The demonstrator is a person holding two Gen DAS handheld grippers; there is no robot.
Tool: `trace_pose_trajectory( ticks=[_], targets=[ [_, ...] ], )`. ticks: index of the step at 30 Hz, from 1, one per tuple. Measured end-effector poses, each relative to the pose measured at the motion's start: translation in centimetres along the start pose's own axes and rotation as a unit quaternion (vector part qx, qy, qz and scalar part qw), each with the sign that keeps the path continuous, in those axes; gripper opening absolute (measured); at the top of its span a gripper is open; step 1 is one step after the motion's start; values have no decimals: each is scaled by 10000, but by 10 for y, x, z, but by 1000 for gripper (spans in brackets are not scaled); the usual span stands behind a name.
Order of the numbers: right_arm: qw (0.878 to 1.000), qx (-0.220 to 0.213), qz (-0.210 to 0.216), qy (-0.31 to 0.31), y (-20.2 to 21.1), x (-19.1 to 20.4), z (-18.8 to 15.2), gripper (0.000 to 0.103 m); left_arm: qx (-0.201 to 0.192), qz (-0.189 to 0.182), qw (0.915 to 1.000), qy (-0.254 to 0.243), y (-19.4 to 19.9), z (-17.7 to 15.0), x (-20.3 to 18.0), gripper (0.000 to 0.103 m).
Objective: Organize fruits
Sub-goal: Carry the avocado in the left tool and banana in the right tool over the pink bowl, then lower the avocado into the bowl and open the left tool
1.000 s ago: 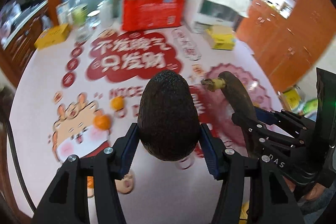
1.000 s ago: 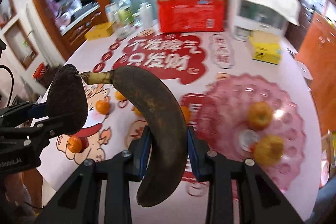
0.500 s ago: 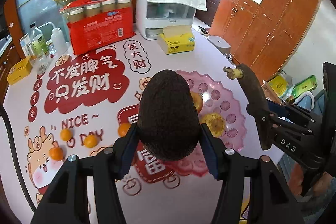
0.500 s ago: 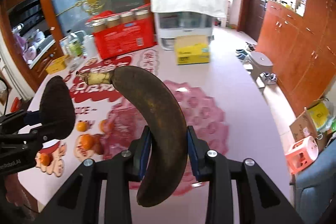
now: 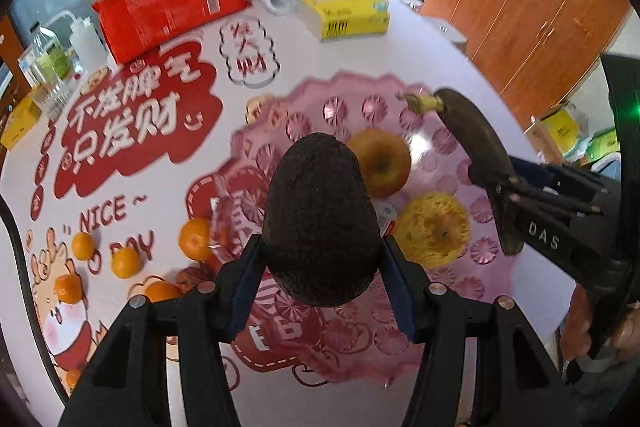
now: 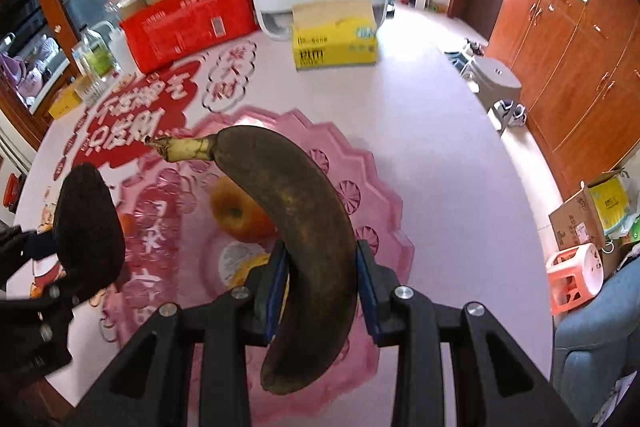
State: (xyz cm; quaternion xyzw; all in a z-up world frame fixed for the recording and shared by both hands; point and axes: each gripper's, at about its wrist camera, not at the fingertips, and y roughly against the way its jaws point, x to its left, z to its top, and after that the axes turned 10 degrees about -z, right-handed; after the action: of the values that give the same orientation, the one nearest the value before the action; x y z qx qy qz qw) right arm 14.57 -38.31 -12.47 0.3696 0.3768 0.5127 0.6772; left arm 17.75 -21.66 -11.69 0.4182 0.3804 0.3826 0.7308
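left wrist: avocado (image 5: 322, 223) clamped between left gripper (image 5: 322, 277) jaws.

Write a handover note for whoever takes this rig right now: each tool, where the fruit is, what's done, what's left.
Left tool: shut on the avocado, held above the pink tray.
Right tool: shut on the dark banana, also above the tray.
In the tray: an apple and a yellow fruit.
On the table left of the tray: several small oranges, loose.
Done: two fruits in the tray, two more picked up.
Left: set down the avocado and banana in the tray, probably, then gather the oranges.
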Motion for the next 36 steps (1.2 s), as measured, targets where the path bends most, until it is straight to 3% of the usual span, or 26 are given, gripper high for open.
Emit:
trace_pose_trajectory(
  ticks=[13, 23, 27, 31, 36],
  targets=[
    [9993, 293, -90, 191, -50, 8, 14, 33, 530, 15, 9986, 85, -55, 7, 1, 56],
    [9983, 205, -279, 469, -55, 20, 12, 35, 845, 61, 9962, 213, -73, 4, 2, 56],
    [9984, 199, -246, 469, -54, 19, 12, 38, 755, -2, 9970, 165, -68, 4, -1, 57],
    [9987, 177, -215, 437, -51, 17, 10, 43, 686, 155, 9975, 101, -63, 5, -3, 71],
    [9987, 15, -199, 471, -39, 17, 10, 49, 609, 122, 9978, 217, -54, 4, 1, 75]
  ],
)
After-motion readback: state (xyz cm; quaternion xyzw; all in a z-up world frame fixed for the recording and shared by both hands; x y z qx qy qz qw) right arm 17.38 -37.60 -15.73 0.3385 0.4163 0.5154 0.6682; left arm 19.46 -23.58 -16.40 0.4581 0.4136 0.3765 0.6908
